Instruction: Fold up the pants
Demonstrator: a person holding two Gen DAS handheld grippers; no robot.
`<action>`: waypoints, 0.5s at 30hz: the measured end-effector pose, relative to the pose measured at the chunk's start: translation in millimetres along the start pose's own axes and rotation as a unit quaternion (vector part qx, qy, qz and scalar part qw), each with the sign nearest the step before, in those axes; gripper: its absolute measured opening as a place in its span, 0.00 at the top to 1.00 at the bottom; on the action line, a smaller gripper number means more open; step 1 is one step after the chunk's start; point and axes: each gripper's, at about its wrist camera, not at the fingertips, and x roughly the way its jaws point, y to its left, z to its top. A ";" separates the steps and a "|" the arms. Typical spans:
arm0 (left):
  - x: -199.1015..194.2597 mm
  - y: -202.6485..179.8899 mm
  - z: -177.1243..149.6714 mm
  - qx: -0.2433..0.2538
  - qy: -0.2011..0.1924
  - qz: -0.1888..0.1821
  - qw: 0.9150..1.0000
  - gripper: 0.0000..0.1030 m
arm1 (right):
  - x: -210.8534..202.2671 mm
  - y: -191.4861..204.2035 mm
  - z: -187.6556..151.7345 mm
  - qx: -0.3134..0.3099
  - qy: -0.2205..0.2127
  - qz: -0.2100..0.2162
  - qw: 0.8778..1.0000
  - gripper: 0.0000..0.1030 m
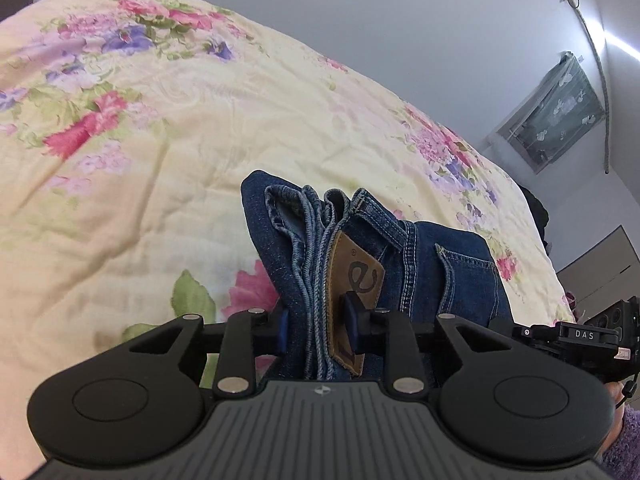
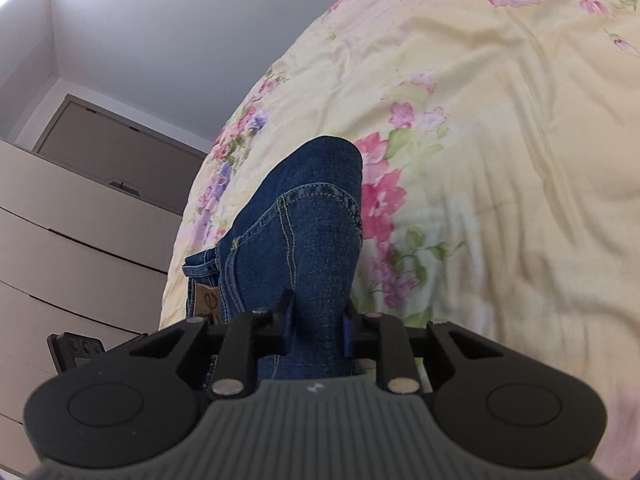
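Both claws hold the folded jeans above the flowered bedcover.

The left gripper is pinching a thick stack of the jeans at the waistband end; the brown leather patch lies against its right finger, and several denim layers stand between the pads. The right gripper is pinching the other side of the same bundle, with the stitched pocket just in front of its fingers. It seems both grips are at the edge so that the layers stay together. The bedcover spreads beyond the claws; I judge the fold is nearly finished.
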 end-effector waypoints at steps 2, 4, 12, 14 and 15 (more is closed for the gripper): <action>-17.1 4.7 -2.1 0.000 -0.005 0.014 1.000 0.71 | 4.6 10.7 -7.3 -0.005 0.006 0.012 1.000 0.83; -30.2 12.6 -5.5 -0.005 -0.009 0.030 0.999 0.71 | 13.5 18.6 -17.4 -0.004 0.014 0.023 1.000 0.83; -22.0 42.2 -20.7 -0.021 -0.014 0.044 0.999 0.71 | 45.5 21.0 -46.0 -0.003 0.018 0.027 0.999 0.83; -9.1 48.0 -24.6 -0.024 -0.006 0.041 0.999 0.71 | 49.3 13.0 -47.8 -0.001 0.017 0.017 1.000 0.83; -2.6 51.5 -28.0 -0.024 0.000 0.041 0.999 0.71 | 52.5 7.4 -48.2 0.002 0.018 0.011 1.000 0.83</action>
